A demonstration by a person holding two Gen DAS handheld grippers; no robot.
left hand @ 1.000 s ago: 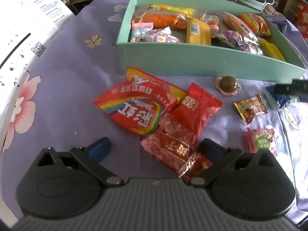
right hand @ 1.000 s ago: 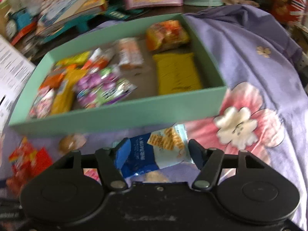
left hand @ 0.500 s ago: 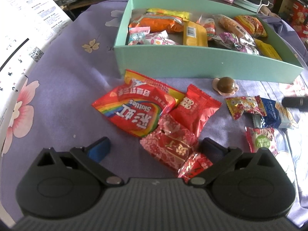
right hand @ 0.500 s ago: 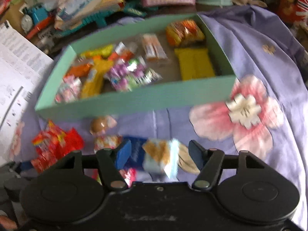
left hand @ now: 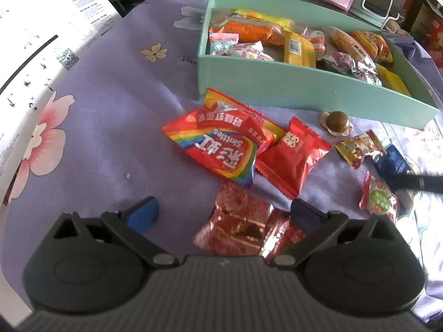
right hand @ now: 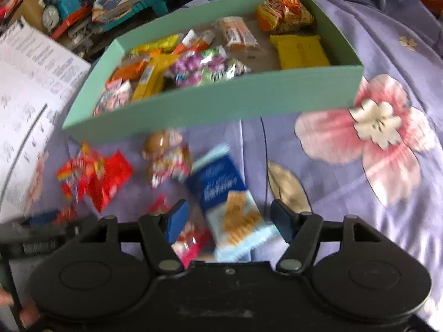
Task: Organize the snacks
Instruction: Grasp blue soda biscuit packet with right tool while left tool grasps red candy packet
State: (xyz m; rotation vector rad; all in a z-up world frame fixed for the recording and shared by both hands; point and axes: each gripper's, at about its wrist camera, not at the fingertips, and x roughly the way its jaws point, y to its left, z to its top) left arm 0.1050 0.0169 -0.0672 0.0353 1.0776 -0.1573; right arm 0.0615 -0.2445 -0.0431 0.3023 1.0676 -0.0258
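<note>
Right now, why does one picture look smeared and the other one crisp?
Right wrist view: motion blur smears the blue cracker packet and the flowered cloth. Left wrist view: sharp enough to read the Skittles bag. Both views: fisheye bending curves the green box.

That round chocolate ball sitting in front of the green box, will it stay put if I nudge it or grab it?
The chocolate ball looks smooth and round, so a nudge would probably roll it across the cloth. It rests on a small frilly base, which may slow it a little. Open fingers closing off-centre might squirt it sideways, toward the green box.
</note>
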